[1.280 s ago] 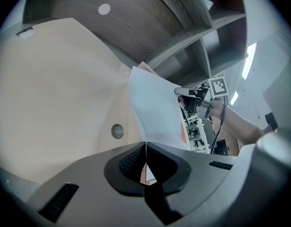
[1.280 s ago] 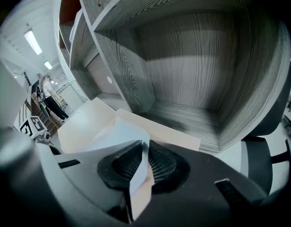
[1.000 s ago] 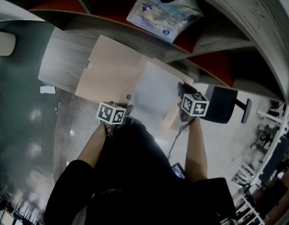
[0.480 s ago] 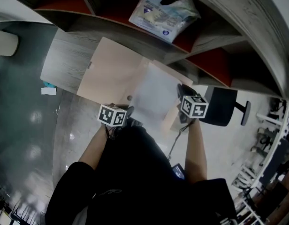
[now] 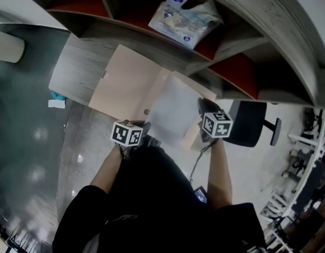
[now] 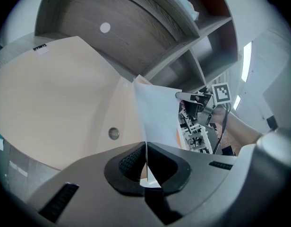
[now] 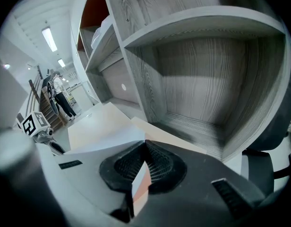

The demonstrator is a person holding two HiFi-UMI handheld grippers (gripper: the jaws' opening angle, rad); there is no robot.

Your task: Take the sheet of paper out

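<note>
While left gripper (image 6: 145,148) pinches sheet of paper (image 6: 157,112), right gripper (image 7: 144,148) closing on folder (image 5: 125,83)

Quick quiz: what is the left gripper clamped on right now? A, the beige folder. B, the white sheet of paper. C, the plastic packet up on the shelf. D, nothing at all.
B: in the left gripper view, the left gripper has its jaws pressed together on the thin lower edge of the white sheet of paper, which rises from between them.
</note>
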